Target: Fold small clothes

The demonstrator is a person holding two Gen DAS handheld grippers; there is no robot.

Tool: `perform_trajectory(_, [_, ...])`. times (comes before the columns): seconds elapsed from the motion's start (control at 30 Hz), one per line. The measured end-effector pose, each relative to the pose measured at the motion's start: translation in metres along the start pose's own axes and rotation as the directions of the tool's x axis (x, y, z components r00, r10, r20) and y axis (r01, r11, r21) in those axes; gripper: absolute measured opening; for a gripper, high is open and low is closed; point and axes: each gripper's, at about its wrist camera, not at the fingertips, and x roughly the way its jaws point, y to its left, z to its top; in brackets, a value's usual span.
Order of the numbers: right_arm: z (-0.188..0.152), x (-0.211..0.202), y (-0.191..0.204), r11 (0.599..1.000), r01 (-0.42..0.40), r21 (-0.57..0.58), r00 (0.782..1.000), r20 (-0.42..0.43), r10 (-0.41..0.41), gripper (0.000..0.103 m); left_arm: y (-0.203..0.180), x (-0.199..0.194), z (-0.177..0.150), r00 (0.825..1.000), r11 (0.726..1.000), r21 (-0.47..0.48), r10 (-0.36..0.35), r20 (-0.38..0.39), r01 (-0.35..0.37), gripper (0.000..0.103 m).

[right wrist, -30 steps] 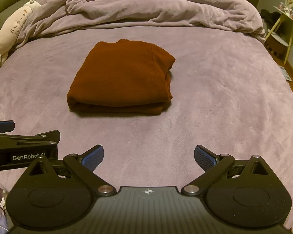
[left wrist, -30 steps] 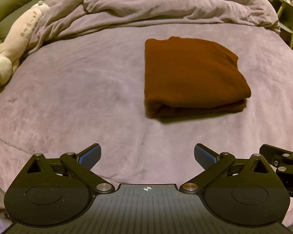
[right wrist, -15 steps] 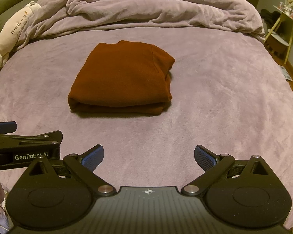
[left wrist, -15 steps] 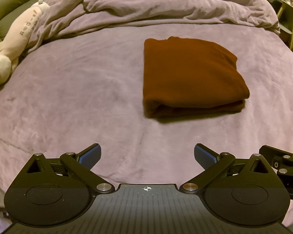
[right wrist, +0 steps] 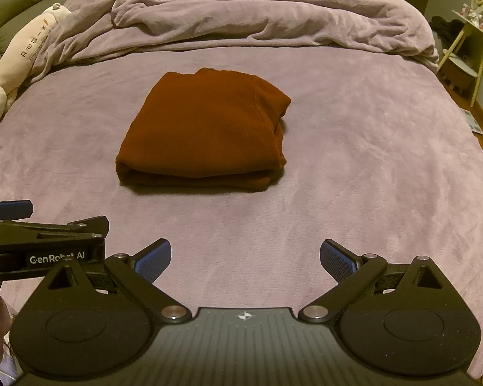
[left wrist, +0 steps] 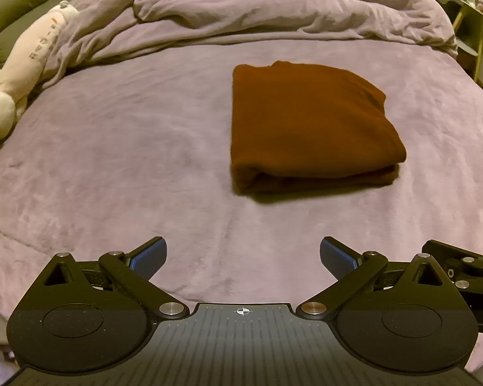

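i hold the left claw [left wrist: 243,257] low over the near edge of the bed [left wrist: 112,160], jaws wide and empty, clear of the cloth. the brown garment [left wrist: 309,122] lies ahead and to the right of it, well apart, folded into a compact stack with its layered edge facing me. the fold looks complete. the right claw [right wrist: 245,257] is also wide and empty; the garment sits ahead, slightly left, untouched. a plush toy [left wrist: 13,74] rests at far left.

I see the folded brown sweater [right wrist: 206,128] at twelve o'clock from my wide-open right gripper [right wrist: 245,257], well apart.
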Motion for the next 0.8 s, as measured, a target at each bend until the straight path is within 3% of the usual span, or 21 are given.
perform_trajectory(0.47, [0.0004, -0.0038, 0.0049, 1.0, 0.002, -0.014, 1.0, 0.005, -0.002, 0.099, 0.0009, 0.0016, 0.0006, 1.0, 0.999, -0.022, -0.027, -0.012, 0.027, 0.103])
perform_trajectory(0.8, [0.0007, -0.0047, 0.0068, 1.0, 0.003, -0.016, 1.0, 0.005, -0.003, 0.099, -0.0034, -0.0005, -0.0018, 1.0, 1.0, -0.001, -0.003, -0.008, 0.003, 0.103])
